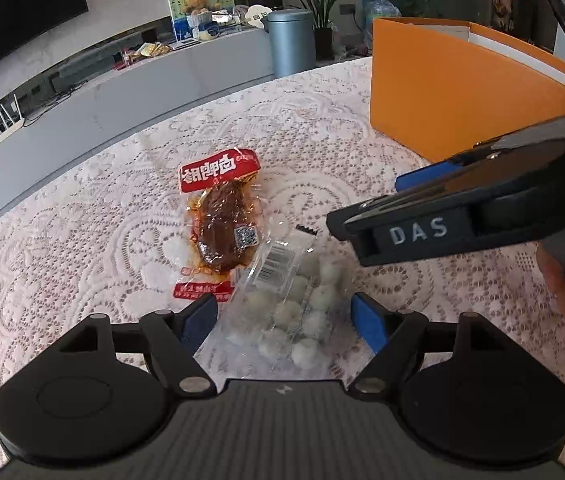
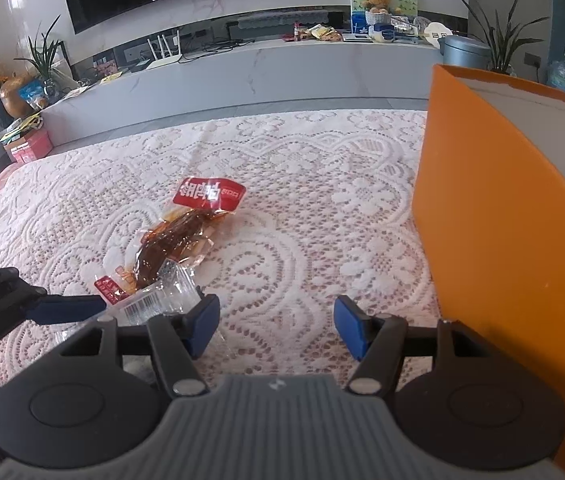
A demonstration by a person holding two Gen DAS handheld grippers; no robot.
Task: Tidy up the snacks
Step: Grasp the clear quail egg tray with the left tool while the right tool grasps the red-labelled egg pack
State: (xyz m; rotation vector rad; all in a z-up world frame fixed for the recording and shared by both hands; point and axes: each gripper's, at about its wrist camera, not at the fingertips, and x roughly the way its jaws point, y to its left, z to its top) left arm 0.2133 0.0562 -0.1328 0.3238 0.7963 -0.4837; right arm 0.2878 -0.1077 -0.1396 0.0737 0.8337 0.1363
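A red-labelled pack of brown braised meat (image 1: 218, 220) lies on the lace tablecloth (image 1: 82, 240); it also shows in the right wrist view (image 2: 180, 236). A clear bag of white balls (image 1: 294, 312) lies beside it, between the blue pads of my open left gripper (image 1: 284, 316), which stands just above it. Its barcoded end shows in the right wrist view (image 2: 154, 304). My right gripper (image 2: 276, 326) is open and empty over bare cloth, next to the orange box (image 2: 502, 240). It enters the left wrist view from the right (image 1: 362, 204). The orange box (image 1: 462, 92) stands upright at the right.
A grey bin (image 1: 290, 40), plants and a water bottle stand beyond the table. A long white TV cabinet (image 2: 282, 68) with clutter runs along the far wall under a television. The table's far edge curves behind the snacks.
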